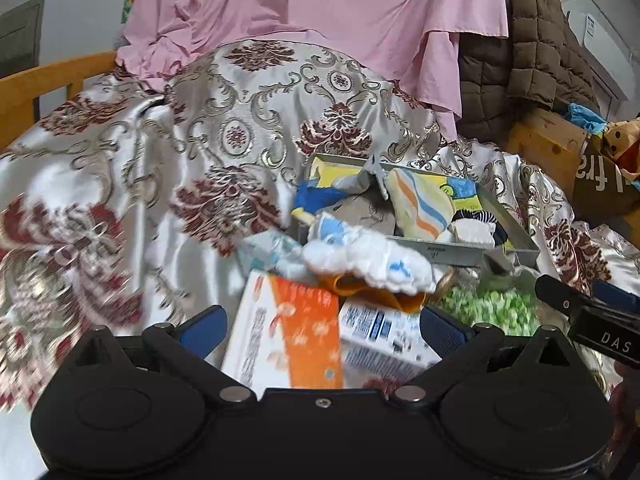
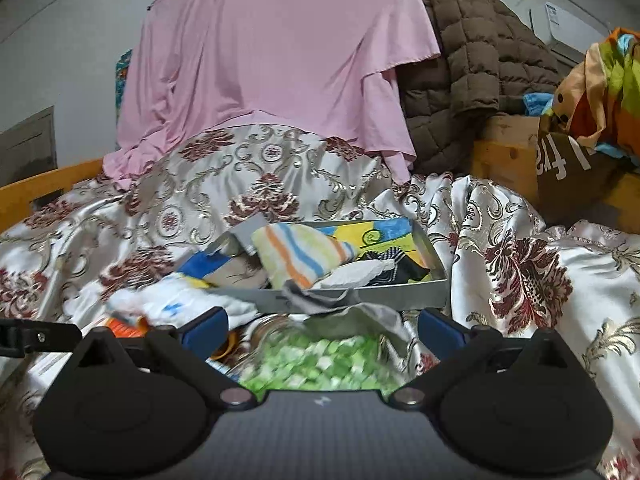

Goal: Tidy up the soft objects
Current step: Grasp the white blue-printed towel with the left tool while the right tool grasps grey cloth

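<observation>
A grey shallow box lies on the patterned bedspread and holds a striped cloth, a white sock and other small soft pieces. A fluffy white cloth with blue marks lies in front of it over an orange cloth. My left gripper is open above an orange-and-white carton. In the right wrist view the same box and striped cloth sit ahead. My right gripper is open over a green-and-white checked cloth.
A pink sheet and a brown quilted coat hang behind the bed. A brown bag with colourful fabric stands at the right on a wooden frame. A white carton with blue print lies beside the orange one. The silky bedspread is rumpled all around.
</observation>
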